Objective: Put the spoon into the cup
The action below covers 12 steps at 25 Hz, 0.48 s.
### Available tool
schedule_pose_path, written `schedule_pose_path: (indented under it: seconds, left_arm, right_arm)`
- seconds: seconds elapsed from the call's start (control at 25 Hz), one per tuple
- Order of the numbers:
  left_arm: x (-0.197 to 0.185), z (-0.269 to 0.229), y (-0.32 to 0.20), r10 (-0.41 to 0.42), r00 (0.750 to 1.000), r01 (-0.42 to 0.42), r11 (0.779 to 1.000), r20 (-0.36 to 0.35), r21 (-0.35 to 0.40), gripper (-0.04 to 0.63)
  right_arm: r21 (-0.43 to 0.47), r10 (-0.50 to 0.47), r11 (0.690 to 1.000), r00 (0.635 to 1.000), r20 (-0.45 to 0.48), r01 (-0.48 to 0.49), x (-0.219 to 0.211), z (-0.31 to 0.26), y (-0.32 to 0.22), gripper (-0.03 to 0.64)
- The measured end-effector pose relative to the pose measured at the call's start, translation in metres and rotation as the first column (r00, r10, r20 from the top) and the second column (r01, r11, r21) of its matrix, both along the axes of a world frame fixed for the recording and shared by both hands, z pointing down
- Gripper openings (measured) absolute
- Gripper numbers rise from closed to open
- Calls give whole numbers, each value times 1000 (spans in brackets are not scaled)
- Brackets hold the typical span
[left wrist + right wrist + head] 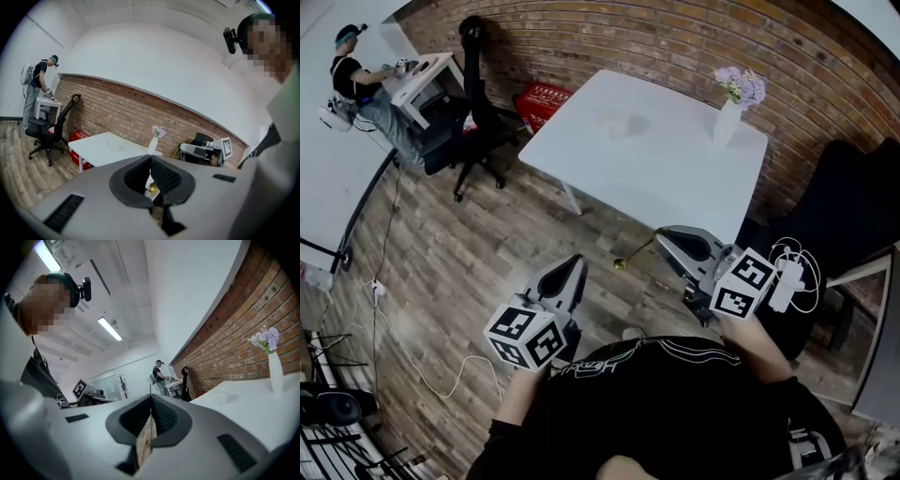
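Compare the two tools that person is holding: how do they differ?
The left tool points ahead at the white table; the right tool points leftward, along its near edge. The left tool hangs farther from the table than the right tool. Both are shut and empty.

A white table (647, 178) is standing on a wood-plank floor (487, 253) against the brick wall. A white vase (727, 122) of pale flowers is standing upright at the table's far right corner, and a clear cup (623, 122), faint against the top, is sitting well apart to its left. On the floor, a black office chair (478, 112) and a red box (542, 101) are resting left of the table, a white cable (403, 328) is trailing nearer
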<state>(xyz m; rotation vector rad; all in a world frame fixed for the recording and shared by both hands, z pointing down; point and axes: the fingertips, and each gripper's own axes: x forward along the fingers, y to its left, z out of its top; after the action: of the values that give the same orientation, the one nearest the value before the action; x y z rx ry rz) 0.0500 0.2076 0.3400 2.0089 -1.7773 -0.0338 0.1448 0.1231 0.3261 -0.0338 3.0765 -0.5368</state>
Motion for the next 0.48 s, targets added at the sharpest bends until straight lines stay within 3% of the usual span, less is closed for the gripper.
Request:
schedule_pose_path:
  seconds: [0.48]
  left_arm:
    - [-13, -11, -38, -27, 999, 27, 999, 33, 20, 5]
  right_arm:
    - [3, -10, 1000, 999, 31, 10, -11, -10, -49, 0]
